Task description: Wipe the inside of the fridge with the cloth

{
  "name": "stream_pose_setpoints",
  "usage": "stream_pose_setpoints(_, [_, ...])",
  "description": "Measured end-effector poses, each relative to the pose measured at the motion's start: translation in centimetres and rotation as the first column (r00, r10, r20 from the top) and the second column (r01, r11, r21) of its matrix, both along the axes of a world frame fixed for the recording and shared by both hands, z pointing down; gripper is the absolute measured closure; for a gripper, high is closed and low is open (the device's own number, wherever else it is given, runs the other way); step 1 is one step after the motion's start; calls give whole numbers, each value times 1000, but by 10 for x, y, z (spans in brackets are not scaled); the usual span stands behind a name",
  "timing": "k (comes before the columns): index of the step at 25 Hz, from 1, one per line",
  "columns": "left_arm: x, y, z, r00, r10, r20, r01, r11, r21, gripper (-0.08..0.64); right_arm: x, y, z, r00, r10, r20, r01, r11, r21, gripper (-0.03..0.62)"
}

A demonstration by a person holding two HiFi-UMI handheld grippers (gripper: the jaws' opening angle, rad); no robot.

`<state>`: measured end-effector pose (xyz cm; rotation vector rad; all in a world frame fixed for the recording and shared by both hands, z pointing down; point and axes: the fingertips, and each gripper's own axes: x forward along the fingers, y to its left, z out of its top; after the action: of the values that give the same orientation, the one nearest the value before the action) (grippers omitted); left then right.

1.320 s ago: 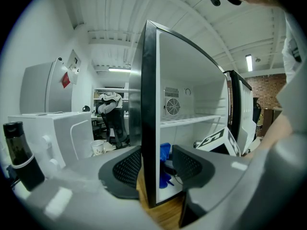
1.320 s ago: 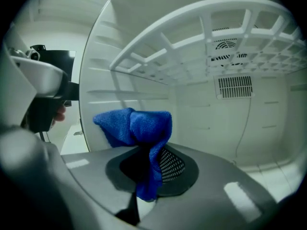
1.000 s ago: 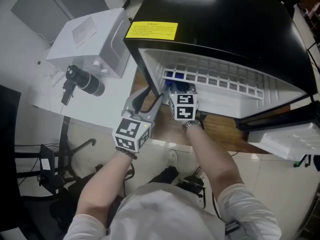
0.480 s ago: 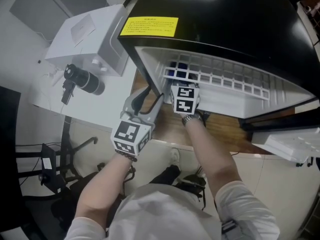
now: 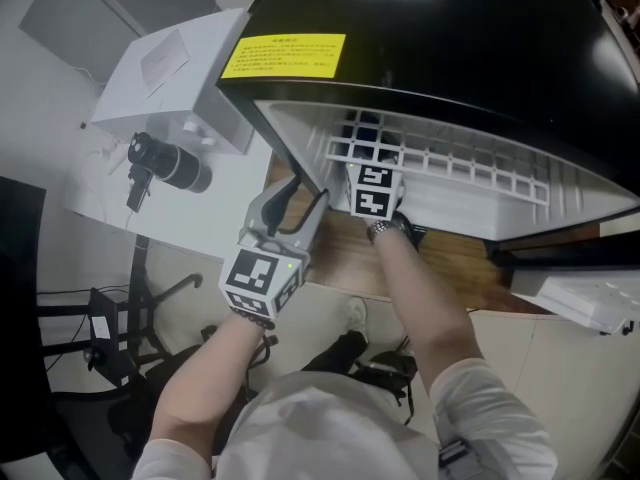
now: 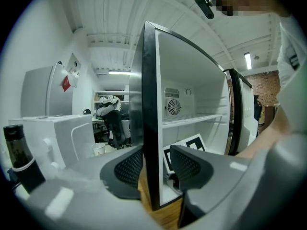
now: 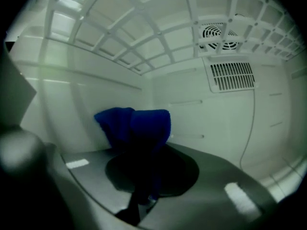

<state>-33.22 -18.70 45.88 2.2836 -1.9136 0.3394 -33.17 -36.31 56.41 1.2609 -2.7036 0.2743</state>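
Our left gripper (image 6: 151,166) stands with jaws wide, straddling the front edge of the fridge (image 6: 149,90) side wall without clamping it, while inside, beneath the wire shelf (image 7: 144,47), our right gripper (image 7: 149,171) pinches the blue cloth (image 7: 136,126) near the left inner wall.

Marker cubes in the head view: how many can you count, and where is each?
2. One marker cube is on the left gripper, outside the fridge by its side wall. The other is on the right gripper, at the opening below the white shelf. None seems hidden.
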Motion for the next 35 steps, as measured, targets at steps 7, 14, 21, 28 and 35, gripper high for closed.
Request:
stream_pose_setpoints(7, [0, 0, 0, 1000, -7, 7, 7, 1000, 4, 388, 3, -19, 5, 1000, 29, -2, -29, 1000, -7, 554])
stream_pose_setpoints(14, [-1, -1, 1, 1000, -18, 2, 18, 1000, 9, 388, 20, -29, 7, 998, 64, -14, -65, 998, -9, 554])
stream_pose_setpoints(21, [-1, -1, 1, 1000, -21, 6, 21, 1000, 9, 388, 43, -36, 9, 994, 105, -37, -105, 994, -10, 554])
stream_pose_setpoints(28, [-1, -1, 1, 999, -38, 0, 38, 999, 13, 388, 67, -40, 8, 989, 139, -51, -140, 990, -11, 554])
stream_pose_setpoints(35, [-2, -1, 1, 999, -54, -2, 54, 998, 17, 388, 101, -49, 9, 980, 185, -70, -186, 983, -11, 554])
